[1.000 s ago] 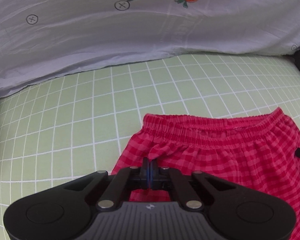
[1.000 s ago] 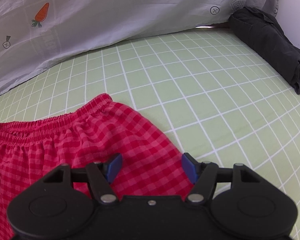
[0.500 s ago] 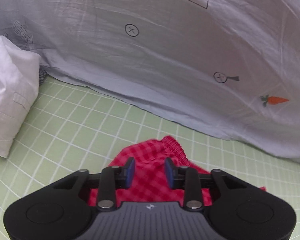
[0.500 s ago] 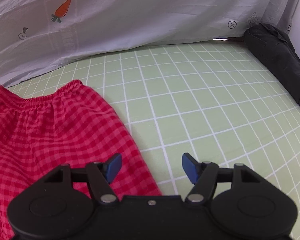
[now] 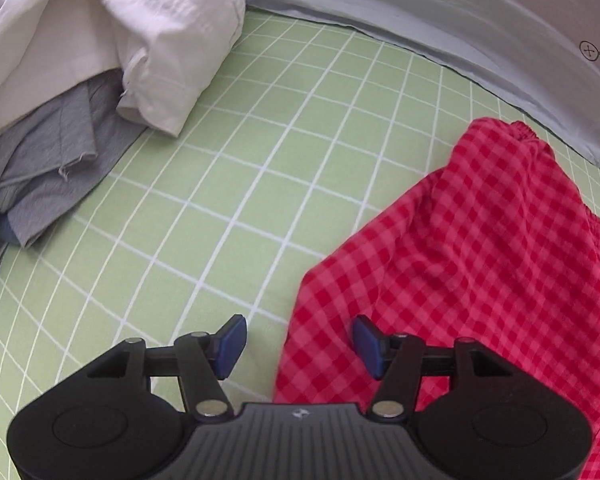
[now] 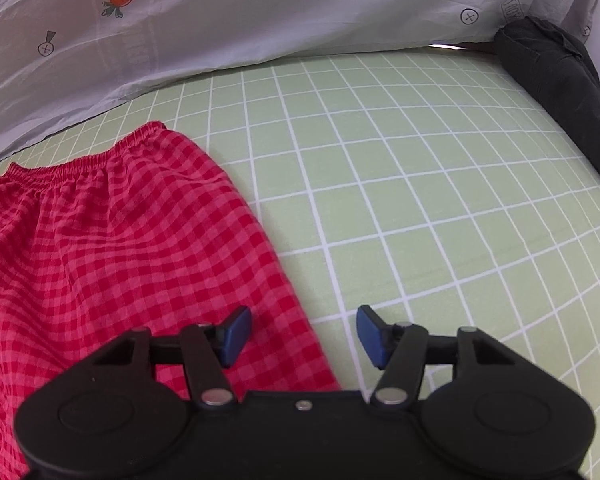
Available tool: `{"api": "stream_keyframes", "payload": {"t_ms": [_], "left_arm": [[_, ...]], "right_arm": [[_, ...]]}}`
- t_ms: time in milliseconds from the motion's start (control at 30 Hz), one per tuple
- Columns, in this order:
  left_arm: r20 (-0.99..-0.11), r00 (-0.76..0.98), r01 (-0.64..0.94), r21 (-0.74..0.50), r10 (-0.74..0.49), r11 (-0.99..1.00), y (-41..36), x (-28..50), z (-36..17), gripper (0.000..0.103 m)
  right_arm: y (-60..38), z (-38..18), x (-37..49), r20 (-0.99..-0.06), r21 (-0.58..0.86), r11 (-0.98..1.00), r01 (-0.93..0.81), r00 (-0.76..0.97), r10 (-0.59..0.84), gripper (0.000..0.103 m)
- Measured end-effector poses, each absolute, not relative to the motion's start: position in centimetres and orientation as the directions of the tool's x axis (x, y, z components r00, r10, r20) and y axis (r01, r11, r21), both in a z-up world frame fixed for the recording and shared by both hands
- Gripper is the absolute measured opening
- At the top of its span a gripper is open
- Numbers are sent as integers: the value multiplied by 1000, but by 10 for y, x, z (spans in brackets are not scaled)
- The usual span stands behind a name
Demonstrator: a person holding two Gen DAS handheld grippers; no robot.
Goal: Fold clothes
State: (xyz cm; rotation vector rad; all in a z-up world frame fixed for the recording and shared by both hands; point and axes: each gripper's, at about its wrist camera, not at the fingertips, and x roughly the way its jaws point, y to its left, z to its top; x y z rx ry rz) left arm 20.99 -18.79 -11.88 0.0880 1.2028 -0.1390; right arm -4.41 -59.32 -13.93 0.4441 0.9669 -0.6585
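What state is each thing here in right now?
Left tool: open, holding nothing.
Right tool: open, holding nothing.
Red shorts: spread flat on the sheet, not yet folded.
White garment: crumpled, heaped on the grey one.
Grey garment: rumpled under the white one.
Black garment: bunched up at the sheet's edge.

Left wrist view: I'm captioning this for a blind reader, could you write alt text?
The open left claw hovers over the left edge of red checked shorts lying on a green grid sheet. A pile of white and grey clothes sits at upper left, with a pale grey blanket behind.
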Motion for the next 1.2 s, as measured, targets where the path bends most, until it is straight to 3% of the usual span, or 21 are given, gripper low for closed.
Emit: {"api": "stream_keyframes", "payload": {"t_ms": [133,333,367,400,433,467,533,700,800,900,967,1000,1133,1200], "left_arm": [[-939,340,154,-5,-58,988,-174,194,-122,60],[-929,362,139,-32,-81,990,-164,186,-124,56],[-926,367,139,-35,-84,990,-165,186,-123,51],[-925,371,144,-37,-89,989,-166,185,-122,33],[-925,368,151,-42,-96,988,-167,184,-121,4],[-924,367,152,-50,-104,987,-167,183,-121,1],[-919,371,137,-85,-130,987,-165,178,-118,0],[-877,408,72,-247,-254,966,-137,153,-73,0],[-825,469,35,-338,-314,940,-113,135,-35,0],[-837,508,16,-229,-206,973,-107,127,-33,7],[-877,475,-25,-96,-73,995,-105,128,-50,18],[-888,459,-34,-56,-34,998,-105,127,-56,20],[-906,418,-8,-79,-68,997,-110,118,-71,43],[-914,397,5,-90,-85,996,-112,113,-79,45]], "right_arm": [[-589,-138,-58,-878,79,713,696,387,-281,68],[-577,-139,-78,-896,72,704,706,357,-265,69],[-576,-139,-79,-897,72,704,707,355,-264,65],[-575,-138,-81,-898,73,703,707,353,-263,60],[-574,-137,-82,-898,71,708,702,354,-261,45],[-572,-136,-82,-898,67,719,692,356,-259,20],[-569,-133,-84,-895,67,735,675,367,-255,1],[-573,-82,-109,-836,200,709,676,495,-237,0],[-578,-42,-123,-769,227,703,674,567,-295,0],[-586,-45,-119,-764,112,694,711,508,-397,5],[-587,-62,-110,-790,-34,682,730,399,-466,30],[-587,-67,-110,-792,-62,679,732,378,-480,33],[-578,-79,-127,-810,15,674,739,404,-425,62],[-575,-92,-132,-832,22,662,749,381,-403,65]]}}
